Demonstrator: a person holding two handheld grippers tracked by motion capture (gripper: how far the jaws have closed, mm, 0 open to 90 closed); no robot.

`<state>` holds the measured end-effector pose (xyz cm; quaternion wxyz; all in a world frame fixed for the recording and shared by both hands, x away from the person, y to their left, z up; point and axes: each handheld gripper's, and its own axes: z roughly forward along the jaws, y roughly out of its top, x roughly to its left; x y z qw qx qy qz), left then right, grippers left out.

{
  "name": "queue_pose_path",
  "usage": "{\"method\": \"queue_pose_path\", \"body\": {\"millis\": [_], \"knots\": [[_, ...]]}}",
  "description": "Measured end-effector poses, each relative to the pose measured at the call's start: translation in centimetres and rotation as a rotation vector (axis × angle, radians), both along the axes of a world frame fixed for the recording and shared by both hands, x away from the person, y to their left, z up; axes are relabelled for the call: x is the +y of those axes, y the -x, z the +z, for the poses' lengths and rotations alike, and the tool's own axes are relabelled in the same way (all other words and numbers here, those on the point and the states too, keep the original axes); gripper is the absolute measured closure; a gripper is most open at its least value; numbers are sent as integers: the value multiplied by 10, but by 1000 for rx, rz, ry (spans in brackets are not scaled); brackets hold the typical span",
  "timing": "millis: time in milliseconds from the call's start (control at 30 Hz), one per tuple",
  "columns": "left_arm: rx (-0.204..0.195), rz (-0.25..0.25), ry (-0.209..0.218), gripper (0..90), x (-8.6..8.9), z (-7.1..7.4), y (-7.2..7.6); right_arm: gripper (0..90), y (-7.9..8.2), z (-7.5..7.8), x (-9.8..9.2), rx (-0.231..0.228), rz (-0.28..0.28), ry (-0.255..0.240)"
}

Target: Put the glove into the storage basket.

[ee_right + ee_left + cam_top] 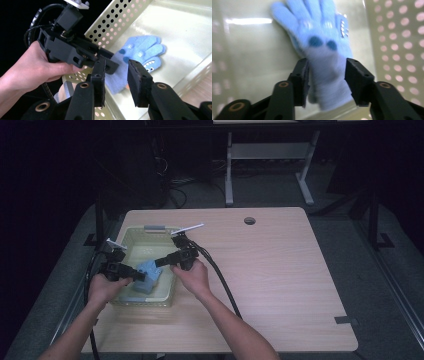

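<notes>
left gripper [327, 75]: jaws partly apart, straddling the cuff of the glove [322, 45], pads beside the knit rather than pinching it. right gripper [115, 82]: jaws narrowly apart, nothing between them, poised just short of the cuff. glove: blue knit (monster face on the palm), lying flat on the floor of the tray [131, 234]. likely light, soft, floppy, not fragile; best taken by the cuff. beyond: table [280, 270], hole [249, 220].

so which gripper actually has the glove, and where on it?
Neither grips it: the blue glove lies in the tray, its cuff between the left gripper open jaws.
</notes>
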<state>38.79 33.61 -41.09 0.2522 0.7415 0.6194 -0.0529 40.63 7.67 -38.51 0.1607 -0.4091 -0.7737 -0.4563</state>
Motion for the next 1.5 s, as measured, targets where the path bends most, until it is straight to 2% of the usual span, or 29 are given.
{"method": "queue_pose_path", "body": {"millis": [233,333,433,467,500,567,667,733,767,800,900,967,1033,1100,1167,1400,1500], "knots": [[-54,24,-22,541,3,12,-1,662,1,2,-5,-12,-3,5],[-77,-4,-39,623,-1,14,-1,660,1,2,-6,-17,-6,6],[-64,-47,-77,714,-9,10,-3,660,2,4,-7,-16,-8,2],[-58,-66,-103,725,-12,8,-3,659,3,4,-8,-17,-6,5],[-53,-61,-117,725,-16,5,-4,659,3,4,-8,-17,-6,5],[-23,-67,-129,736,-19,0,-6,655,4,4,-8,-22,-7,10],[24,-88,-172,735,-23,-5,-9,654,4,4,-10,-31,-4,19],[28,-99,-180,726,-23,-6,-10,653,4,5,-11,-28,-9,13],[23,-87,-162,718,-24,-5,-9,652,4,5,-12,-32,-9,14],[20,-91,-162,713,-23,-4,-9,652,4,4,-13,-34,-12,14],[-10,-73,-115,682,-20,2,-7,643,4,2,-17,-30,-22,3],[-37,-84,-105,672,-17,8,-5,637,4,2,-18,-29,-22,5],[-49,-70,-80,630,-16,13,-3,629,6,3,-20,-21,-32,1],[-70,-79,-53,626,-15,17,0,628,7,4,-23,-22,-35,-2],[-89,-65,-16,609,-15,20,2,619,9,7,-28,-32,-43,-4],[-116,-73,73,543,-14,29,4,581,6,10,-43,-25,-62,-13],[-127,-81,92,525,-16,32,5,572,6,10,-48,-21,-71,-17]]}}
